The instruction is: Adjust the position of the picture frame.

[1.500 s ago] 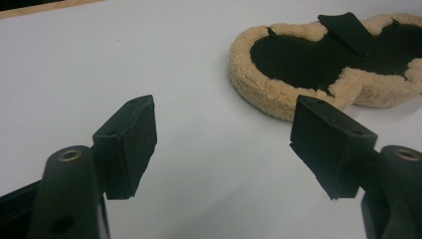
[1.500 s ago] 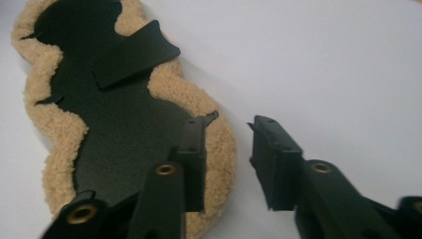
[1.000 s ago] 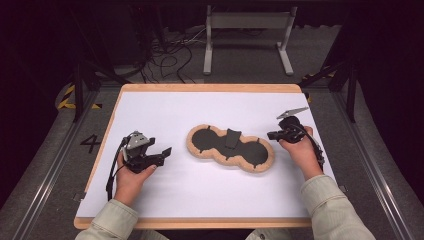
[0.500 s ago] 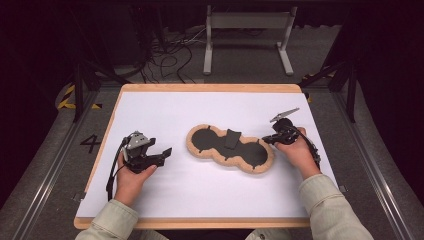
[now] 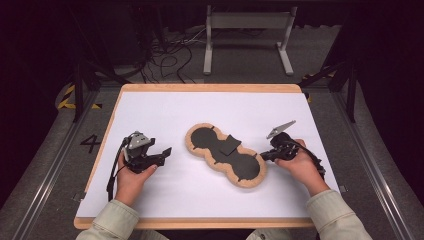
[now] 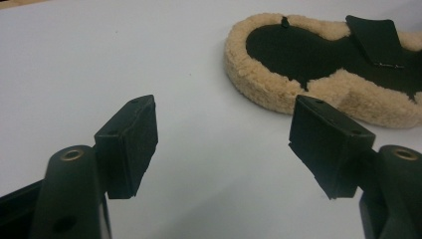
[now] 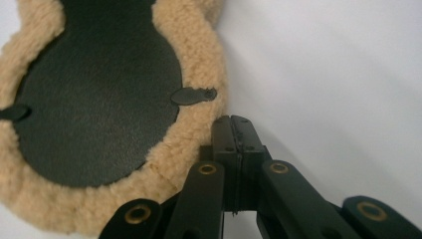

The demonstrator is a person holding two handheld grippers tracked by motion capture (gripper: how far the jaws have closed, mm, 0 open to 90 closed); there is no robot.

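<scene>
1. Fleece pad (image 5: 226, 155): tan fleece rim around black lobes, lying flat at centre of the white worktop (image 5: 165, 107), long axis running 10 o'clock to 4 o'clock in the high view.
2. Black tab (image 5: 230, 145) sits on the pad's narrow waist, slightly toward 1 o'clock of its middle.
3. Left gripper (image 5: 159, 155): at 9 o'clock of the pad, apart from it. Fingers (image 6: 130, 144) spread wide, having just closed slightly; nothing between them, bare worktop below.
4. Right gripper (image 5: 264, 156): at the pad's 3 o'clock end. Fingers (image 7: 234, 137) pressed fully together, nothing clamped, tips just beside the fleece rim; contact can't be confirmed.
5. Small black tab (image 7: 193, 95) on the fleece rim lies directly ahead of the right fingertips.
</scene>
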